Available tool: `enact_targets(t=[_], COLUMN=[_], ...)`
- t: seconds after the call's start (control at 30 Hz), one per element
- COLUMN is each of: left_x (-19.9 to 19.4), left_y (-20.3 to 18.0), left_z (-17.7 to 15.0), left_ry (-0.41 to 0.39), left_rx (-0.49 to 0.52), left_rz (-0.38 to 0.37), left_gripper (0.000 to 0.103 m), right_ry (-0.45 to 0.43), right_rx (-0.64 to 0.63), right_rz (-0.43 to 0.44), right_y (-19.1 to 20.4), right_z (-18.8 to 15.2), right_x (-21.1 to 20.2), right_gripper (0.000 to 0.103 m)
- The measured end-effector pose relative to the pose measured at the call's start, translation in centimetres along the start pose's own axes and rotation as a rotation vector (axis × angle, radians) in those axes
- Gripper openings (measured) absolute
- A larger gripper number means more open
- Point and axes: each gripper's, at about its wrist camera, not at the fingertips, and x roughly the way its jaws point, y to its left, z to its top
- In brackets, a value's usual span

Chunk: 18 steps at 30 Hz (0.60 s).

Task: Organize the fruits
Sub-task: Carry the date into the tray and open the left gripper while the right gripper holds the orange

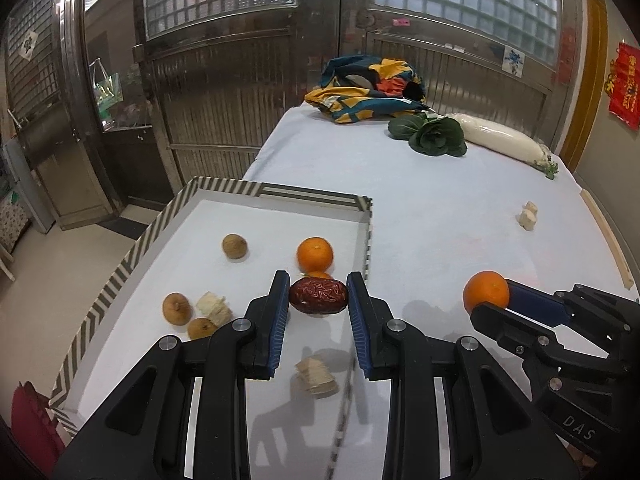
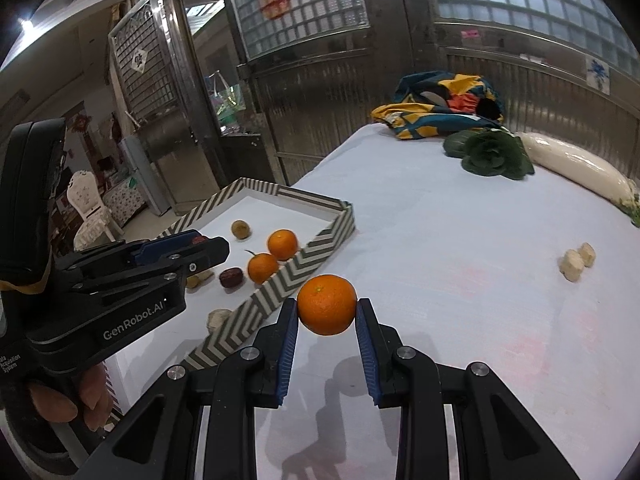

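My left gripper point(image 1: 318, 296) is shut on a red date point(image 1: 318, 296) and holds it above the striped tray point(image 1: 280, 192). In the right wrist view a second red date point(image 2: 231, 277) lies on the tray floor beside the left gripper point(image 2: 200, 246). My right gripper point(image 2: 327, 312) is shut on an orange point(image 2: 327, 310) above the white table, just right of the tray; it also shows in the left wrist view point(image 1: 486, 293). In the tray lie oranges point(image 1: 315, 255) point(image 2: 262, 267), brown longans point(image 1: 235, 246) and pale cut pieces point(image 1: 214, 307).
Pale cut pieces point(image 1: 528, 216) lie on the table point(image 1: 440, 220) at the right. A green leafy vegetable point(image 1: 434, 134), a white radish point(image 1: 500, 138) and a colourful cloth bag point(image 1: 368, 88) sit at the far end. Metal doors stand behind.
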Motion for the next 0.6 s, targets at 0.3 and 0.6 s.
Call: enact_targets(t=[0.3, 0.6], left_x=[-0.1, -1.4], left_y=[2.2, 4.6], left_z=[-0.5, -0.8], left_ry=[0.006, 0.01], left_rx=[-0.028, -0.059], left_rz=[0.022, 0.007], left_gripper=[0.028, 0.028], right_ry=[0.01, 0.028], right_rx=[-0.044, -0.081], right_rz=[0.034, 0.064], right_y=[2.3, 4.6], right_z=[0.8, 1.1], right_x=[1.1, 2.3], right_gripper=[0.028, 0.028])
